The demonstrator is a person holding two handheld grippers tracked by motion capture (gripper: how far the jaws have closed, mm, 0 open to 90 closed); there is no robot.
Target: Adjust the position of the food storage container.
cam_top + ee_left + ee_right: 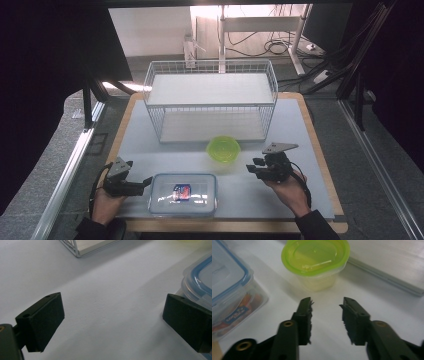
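A clear storage box with a blue-rimmed lid sits at the table's near edge, and a colourful packet shows inside it. A small round tub with a green lid stands just behind it. My left gripper rests at the box's left end, its jaws wide open. In the left gripper view bare table lies between them, with the box beside the right jaw. My right gripper hovers right of the box, open and holding nothing. In the right gripper view it points at the green-lidded tub, with the box at left.
A white wire basket on a pale board stands across the back of the light table; its corner shows in the left gripper view. Wooden trim edges the table. Cables and desk legs lie on the floor beyond.
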